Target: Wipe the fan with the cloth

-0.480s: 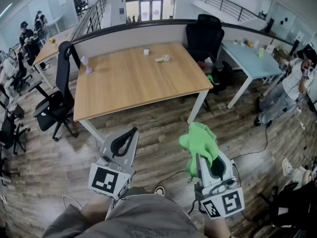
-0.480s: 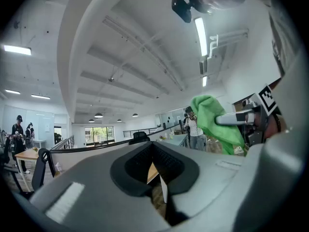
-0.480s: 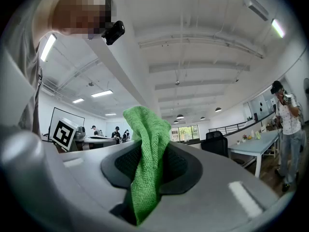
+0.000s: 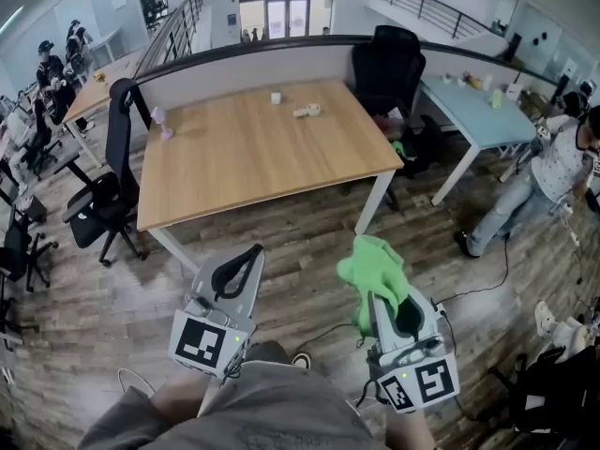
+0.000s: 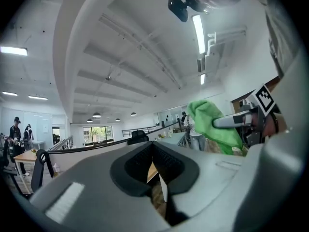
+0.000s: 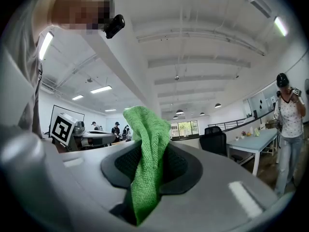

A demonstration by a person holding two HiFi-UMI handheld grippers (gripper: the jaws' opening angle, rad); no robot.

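Change since earlier: the bystander at the right edge has taken a stride and now stands with legs wide apart. Both tools sit about where they were.
Left gripper: held low and level in front of the body. Its jaws are pressed together with nothing between them, and I judge it is kept free as a spare hand to steady the fan.
Right gripper: level beside the left one, jaws clamped on the green cloth.
Cloth: pinched partway along its length, so a loose bunch stands up ahead of the jaws and a tail hangs below. That probably leaves soft material forward for wiping.
Floor: bare wood planks lie between the grippers and the work, so wiping has not begun.
Surface: a wooden top, well apart from both grippers.
Fan: not certain at this size. A lilac upright item stands by the surface's left edge, and a pale object lies near the far edge. Either could be the fan.
Next need: walk up close before the cloth can reach it.
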